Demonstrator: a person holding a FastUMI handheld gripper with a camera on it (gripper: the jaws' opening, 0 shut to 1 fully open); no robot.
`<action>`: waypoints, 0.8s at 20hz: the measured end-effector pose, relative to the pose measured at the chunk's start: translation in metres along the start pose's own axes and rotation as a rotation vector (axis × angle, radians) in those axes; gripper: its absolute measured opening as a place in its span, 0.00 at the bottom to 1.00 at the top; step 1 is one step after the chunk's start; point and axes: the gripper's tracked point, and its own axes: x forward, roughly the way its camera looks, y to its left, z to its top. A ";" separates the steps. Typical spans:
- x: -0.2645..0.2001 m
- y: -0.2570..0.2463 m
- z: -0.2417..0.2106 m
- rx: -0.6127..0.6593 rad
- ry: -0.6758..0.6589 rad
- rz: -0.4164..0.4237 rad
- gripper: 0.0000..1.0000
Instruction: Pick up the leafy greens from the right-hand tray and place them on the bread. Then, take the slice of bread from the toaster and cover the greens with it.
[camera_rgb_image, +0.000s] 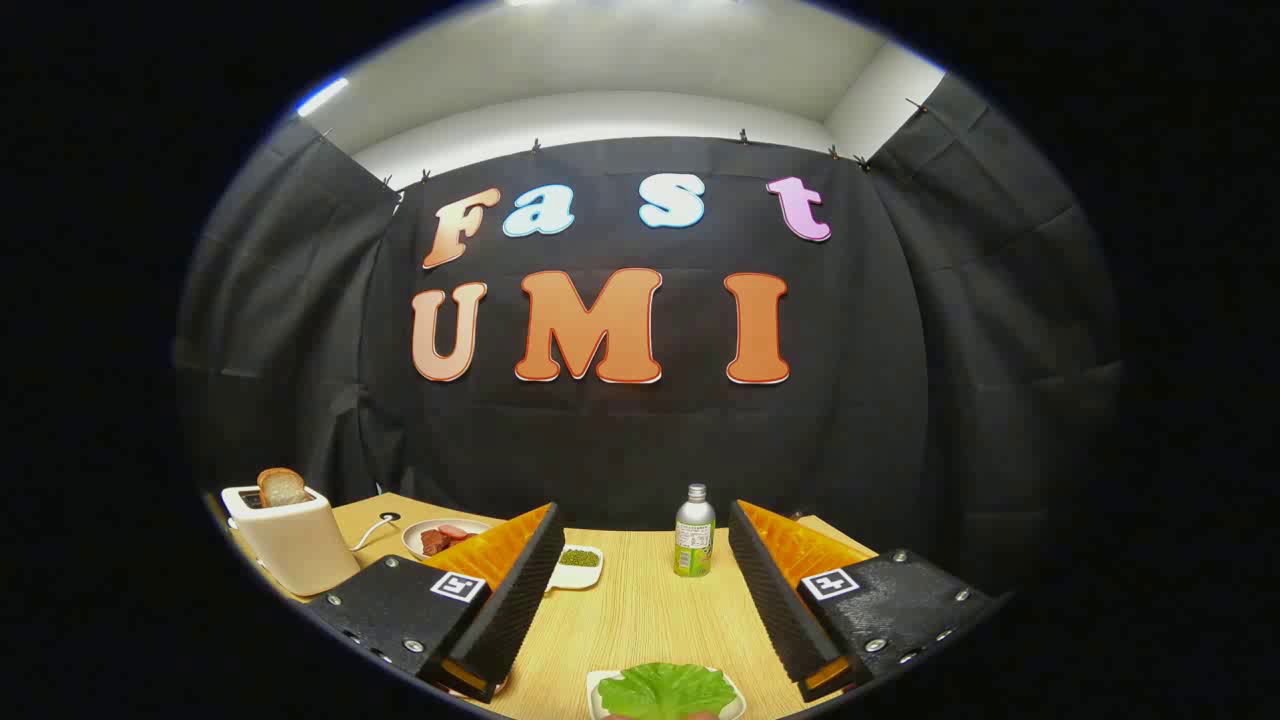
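Observation:
My gripper (640, 585) is open, its two fingers spread wide above the wooden table (640, 620) with nothing between them. Below and between the fingers, close to me, lies a bright green leaf of greens (667, 690) on a small white tray (596, 690). Far off to the left stands a cream toaster (290, 538) with a slice of bread (281, 487) sticking up out of its slot. I cannot see any other bread on the table.
A white plate with reddish meat pieces (440, 538) sits behind the left finger. A small white dish of green beans (579, 563) lies beside it. A green-labelled metal bottle (694, 532) stands upright near the table's far edge. A cable runs from the toaster.

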 end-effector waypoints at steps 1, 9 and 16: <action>0.000 0.001 -0.001 -0.001 0.003 0.001 0.99; -0.001 0.009 -0.015 0.002 0.053 0.028 0.99; -0.002 0.010 -0.021 -0.002 0.075 0.046 0.99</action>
